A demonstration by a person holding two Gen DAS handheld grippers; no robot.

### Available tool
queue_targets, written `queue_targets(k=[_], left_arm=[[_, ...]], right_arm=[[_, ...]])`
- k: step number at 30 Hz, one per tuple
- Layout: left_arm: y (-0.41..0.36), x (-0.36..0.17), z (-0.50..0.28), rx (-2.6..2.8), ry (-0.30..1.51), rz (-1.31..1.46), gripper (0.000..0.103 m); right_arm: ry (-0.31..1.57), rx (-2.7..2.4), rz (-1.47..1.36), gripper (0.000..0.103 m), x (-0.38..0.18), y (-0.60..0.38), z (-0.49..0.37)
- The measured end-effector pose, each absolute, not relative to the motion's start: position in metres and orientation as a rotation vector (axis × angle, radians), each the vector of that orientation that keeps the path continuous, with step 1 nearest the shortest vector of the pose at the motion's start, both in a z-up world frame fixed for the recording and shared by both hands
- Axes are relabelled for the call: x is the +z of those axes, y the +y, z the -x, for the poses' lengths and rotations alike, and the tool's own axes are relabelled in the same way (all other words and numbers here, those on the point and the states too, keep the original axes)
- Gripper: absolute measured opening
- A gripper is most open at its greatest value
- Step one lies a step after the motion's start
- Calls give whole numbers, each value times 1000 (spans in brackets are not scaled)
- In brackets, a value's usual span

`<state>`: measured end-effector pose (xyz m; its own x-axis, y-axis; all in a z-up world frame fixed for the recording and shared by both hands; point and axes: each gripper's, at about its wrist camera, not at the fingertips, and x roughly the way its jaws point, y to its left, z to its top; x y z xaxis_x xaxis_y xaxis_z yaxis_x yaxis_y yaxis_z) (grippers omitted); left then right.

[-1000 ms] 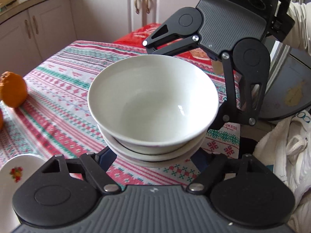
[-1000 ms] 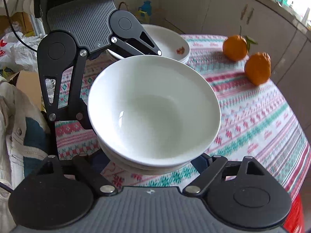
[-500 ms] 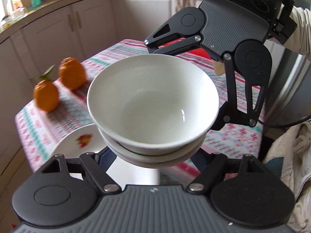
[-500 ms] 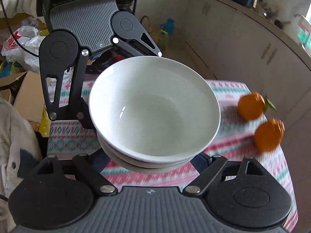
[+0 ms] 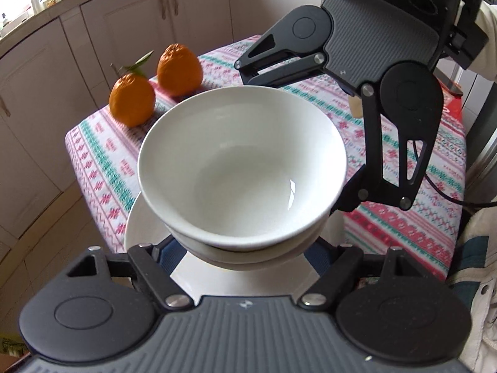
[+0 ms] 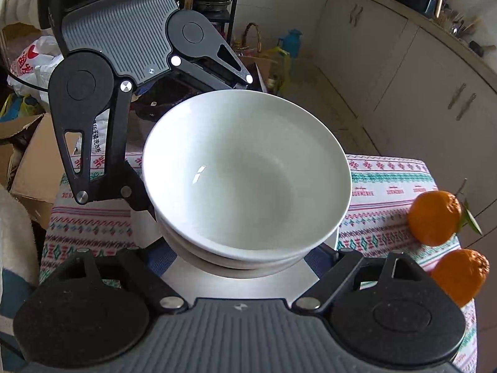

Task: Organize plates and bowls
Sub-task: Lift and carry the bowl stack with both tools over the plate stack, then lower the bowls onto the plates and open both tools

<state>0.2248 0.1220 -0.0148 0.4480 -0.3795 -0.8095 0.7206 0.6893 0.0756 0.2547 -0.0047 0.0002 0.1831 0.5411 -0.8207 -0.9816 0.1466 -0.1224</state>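
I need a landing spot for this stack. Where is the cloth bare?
Bare tablecloth lies beyond the stacked bowls, right of the two oranges. Directly below, the white plate takes the near corner; the right gripper crowds the far rim.

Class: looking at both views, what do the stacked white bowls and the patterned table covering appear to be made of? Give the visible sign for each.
Stacked white bowls: probably glazed ceramic or porcelain; smooth, glossy, with a sharp bright highlight inside.
Table covering: likely woven or printed fabric; matte, with striped red-and-green patterning that drapes over the table edge.
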Motion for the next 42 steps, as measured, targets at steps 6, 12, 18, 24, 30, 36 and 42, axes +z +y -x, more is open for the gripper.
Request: queue_targets(k=[6, 12, 18, 24, 30, 36, 42], left_arm=[[128, -19, -228, -699, 869, -445, 81], [132, -19, -227, -689, 864, -440, 81], [131, -18, -227, -684, 855, -450, 81], [127, -19, -226, -681, 843, -471, 81], [130, -21, -222, -660, 835, -453, 82], [135, -21, -208, -586, 792, -424, 91], [139, -7, -162, -433, 663, -336, 100]], right_arm=[[734, 1244, 760, 90, -4, 3, -259], [756, 1242, 713, 90, -4, 3, -265], [766, 1239, 693, 90, -6, 2, -268], [774, 1230, 683, 90, -11, 2, -271], [768, 1219, 668, 90, -12, 0, -270], [757, 1201, 648, 97, -11, -6, -262], [715, 1046, 623, 102, 3, -37, -235]])
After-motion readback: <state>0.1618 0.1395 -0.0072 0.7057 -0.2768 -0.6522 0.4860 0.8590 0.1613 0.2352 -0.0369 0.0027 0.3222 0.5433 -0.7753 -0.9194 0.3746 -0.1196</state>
